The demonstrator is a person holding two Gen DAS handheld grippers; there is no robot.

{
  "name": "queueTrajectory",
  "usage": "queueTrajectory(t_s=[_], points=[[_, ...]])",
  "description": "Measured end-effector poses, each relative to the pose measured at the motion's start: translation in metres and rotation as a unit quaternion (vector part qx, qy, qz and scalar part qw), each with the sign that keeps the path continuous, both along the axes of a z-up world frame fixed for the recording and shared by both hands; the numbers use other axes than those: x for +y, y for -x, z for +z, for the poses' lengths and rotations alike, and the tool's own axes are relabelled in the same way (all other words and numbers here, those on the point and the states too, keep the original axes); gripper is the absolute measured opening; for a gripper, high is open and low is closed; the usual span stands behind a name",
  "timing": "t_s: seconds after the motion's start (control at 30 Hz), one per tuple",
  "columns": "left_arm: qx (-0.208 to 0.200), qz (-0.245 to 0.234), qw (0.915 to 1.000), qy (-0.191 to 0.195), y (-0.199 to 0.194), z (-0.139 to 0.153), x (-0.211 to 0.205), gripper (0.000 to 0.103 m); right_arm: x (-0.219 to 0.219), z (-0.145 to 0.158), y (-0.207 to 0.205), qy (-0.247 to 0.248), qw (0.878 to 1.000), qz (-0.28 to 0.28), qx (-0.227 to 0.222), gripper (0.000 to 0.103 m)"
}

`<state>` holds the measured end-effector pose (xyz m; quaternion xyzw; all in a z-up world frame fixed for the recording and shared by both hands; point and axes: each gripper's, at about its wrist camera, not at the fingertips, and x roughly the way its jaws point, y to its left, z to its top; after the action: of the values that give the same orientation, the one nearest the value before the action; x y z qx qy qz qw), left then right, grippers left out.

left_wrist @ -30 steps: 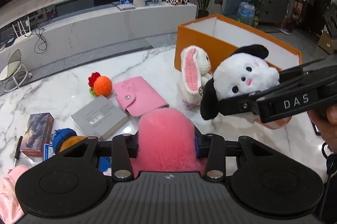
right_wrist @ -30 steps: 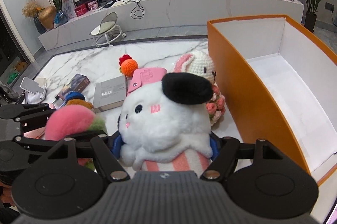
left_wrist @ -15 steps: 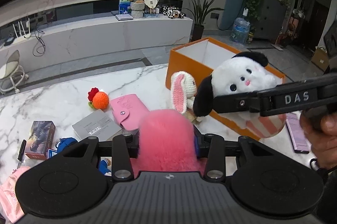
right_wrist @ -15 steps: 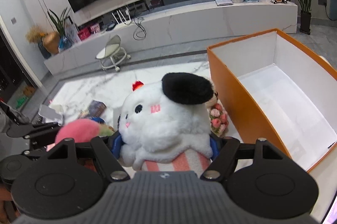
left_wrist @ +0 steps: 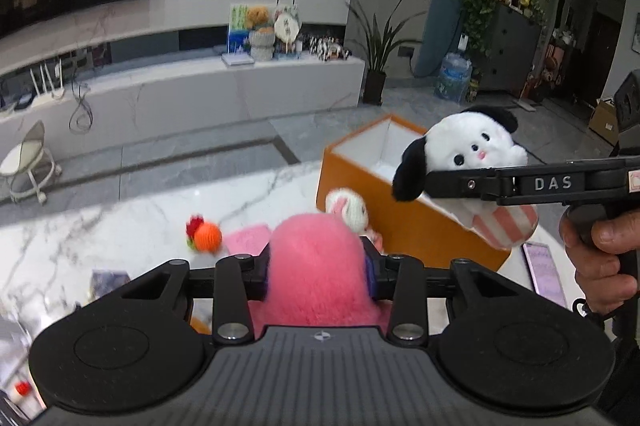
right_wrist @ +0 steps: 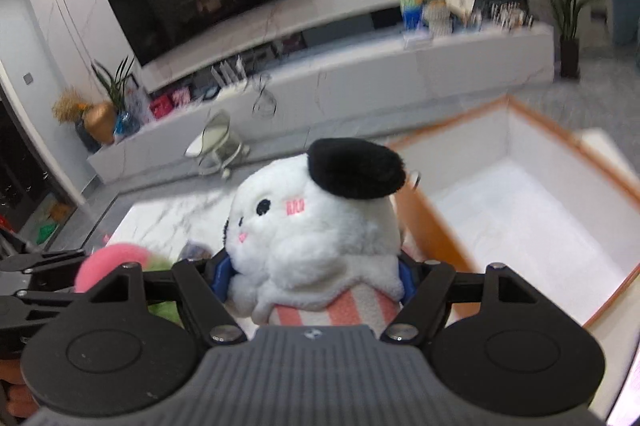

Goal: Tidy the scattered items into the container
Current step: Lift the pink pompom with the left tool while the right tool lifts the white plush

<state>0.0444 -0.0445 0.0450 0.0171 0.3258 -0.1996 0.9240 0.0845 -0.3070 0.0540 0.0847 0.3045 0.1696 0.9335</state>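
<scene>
My left gripper (left_wrist: 316, 272) is shut on a fluffy pink plush (left_wrist: 316, 266), held well above the marble table (left_wrist: 120, 226). My right gripper (right_wrist: 316, 276) is shut on a white plush dog (right_wrist: 316, 226) with black ears and a pink-striped body. In the left wrist view that dog (left_wrist: 468, 153) hangs over the near wall of the orange box (left_wrist: 400, 226). The box's white inside (right_wrist: 520, 226) lies to the right of the dog and holds nothing I can see. The pink plush (right_wrist: 108, 262) shows at the left of the right wrist view.
On the table lie a white crochet rabbit (left_wrist: 348, 207) by the box, an orange crochet ball (left_wrist: 206, 236), a pink wallet (left_wrist: 248, 240) and a small box (left_wrist: 108, 280). A phone (left_wrist: 546, 272) lies right of the orange box. A person's hand (left_wrist: 600, 246) holds the right gripper.
Both grippers have risen with their toys. The white dog has moved from beside the box to above its near wall. The table items look smaller and lower.
</scene>
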Motion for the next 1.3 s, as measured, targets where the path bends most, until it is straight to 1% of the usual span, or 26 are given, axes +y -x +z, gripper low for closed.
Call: queueTrajectory(t_s=[0.07, 0.1, 0.13, 0.17, 0.2, 0.27, 0.37, 0.5, 0.57, 0.6, 0.63, 0.67, 0.7, 0.73, 0.77, 0.8, 0.9, 1.07, 1.17, 1.23, 1.3], points=[[-0.014, 0.000, 0.9999, 0.003, -0.001, 0.015, -0.002, 0.038, -0.004, 0.018, 0.002, 0.005, 1.000, -0.010, -0.023, 0.075], [-0.019, -0.001, 0.9998, 0.007, -0.003, 0.021, -0.004, 0.030, -0.007, 0.027, 0.003, 0.006, 0.999, -0.015, -0.033, 0.075], [-0.023, -0.001, 0.9997, 0.011, -0.006, 0.027, -0.006, 0.015, -0.010, 0.034, 0.002, 0.003, 0.999, -0.018, -0.039, 0.075], [-0.028, -0.002, 0.9995, 0.015, -0.008, 0.033, -0.008, 0.008, -0.013, 0.043, 0.002, -0.001, 0.999, -0.022, -0.046, 0.075], [-0.032, -0.005, 0.9993, 0.018, -0.009, 0.039, -0.011, 0.005, -0.016, 0.051, 0.000, -0.005, 0.998, -0.028, -0.053, 0.075], [-0.042, -0.012, 0.9989, 0.019, -0.014, 0.047, -0.020, 0.005, -0.024, 0.066, -0.002, -0.019, 0.997, -0.040, -0.068, 0.075], [-0.050, -0.022, 0.9983, 0.020, -0.019, 0.054, -0.033, 0.003, -0.037, 0.078, -0.006, -0.039, 0.994, -0.058, -0.080, 0.075], [-0.050, -0.029, 0.9983, 0.013, -0.023, 0.055, -0.045, 0.000, -0.051, 0.081, -0.010, -0.053, 0.992, -0.070, -0.085, 0.075], [-0.049, -0.023, 0.9985, 0.007, -0.025, 0.053, -0.046, 0.000, -0.056, 0.078, -0.014, -0.059, 0.992, -0.072, -0.083, 0.075], [-0.041, -0.022, 0.9989, 0.007, -0.028, 0.050, -0.043, 0.001, -0.058, 0.075, -0.016, -0.061, 0.992, -0.073, -0.081, 0.075], [-0.029, -0.021, 0.9993, 0.006, -0.031, 0.042, -0.042, 0.007, -0.059, 0.070, -0.018, -0.062, 0.992, -0.073, -0.077, 0.075], [-0.020, -0.023, 0.9995, 0.004, -0.032, 0.035, -0.040, 0.014, -0.059, 0.066, -0.020, -0.062, 0.993, -0.072, -0.072, 0.075], [-0.010, -0.026, 0.9996, -0.001, -0.032, 0.026, -0.040, 0.037, -0.059, 0.061, -0.022, -0.061, 0.993, -0.070, -0.067, 0.075], [0.000, -0.028, 0.9996, -0.008, -0.033, 0.014, -0.042, 0.070, -0.059, 0.056, -0.024, -0.061, 0.994, -0.068, -0.062, 0.075], [0.009, -0.030, 0.9994, -0.017, -0.033, -0.001, -0.045, 0.081, -0.059, 0.051, -0.026, -0.060, 0.994, -0.066, -0.056, 0.075], [0.014, -0.033, 0.9991, -0.024, -0.032, -0.014, -0.048, 0.086, -0.060, 0.047, -0.027, -0.060, 0.995, -0.064, -0.050, 0.075], [0.047, -0.039, 0.9971, -0.045, -0.034, -0.056, -0.060, 0.086, -0.061, 0.036, -0.031, -0.062, 0.996, -0.060, -0.036, 0.075], [0.097, -0.040, 0.9929, -0.056, -0.036, -0.117, -0.072, 0.086, -0.066, 0.031, -0.035, -0.063, 0.996, -0.063, -0.029, 0.075], [0.110, -0.035, 0.9901, -0.080, -0.039, -0.143, -0.077, 0.085, -0.067, 0.029, -0.036, -0.063, 0.996, -0.063, -0.026, 0.075], [0.119, -0.029, 0.9892, -0.081, -0.045, -0.154, -0.074, 0.085, -0.066, 0.029, -0.037, -0.063, 0.996, -0.062, -0.026, 0.075], [0.138, -0.026, 0.9874, -0.074, -0.047, -0.166, -0.073, 0.085, -0.066, 0.028, -0.038, -0.064, 0.996, -0.061, -0.025, 0.075]])
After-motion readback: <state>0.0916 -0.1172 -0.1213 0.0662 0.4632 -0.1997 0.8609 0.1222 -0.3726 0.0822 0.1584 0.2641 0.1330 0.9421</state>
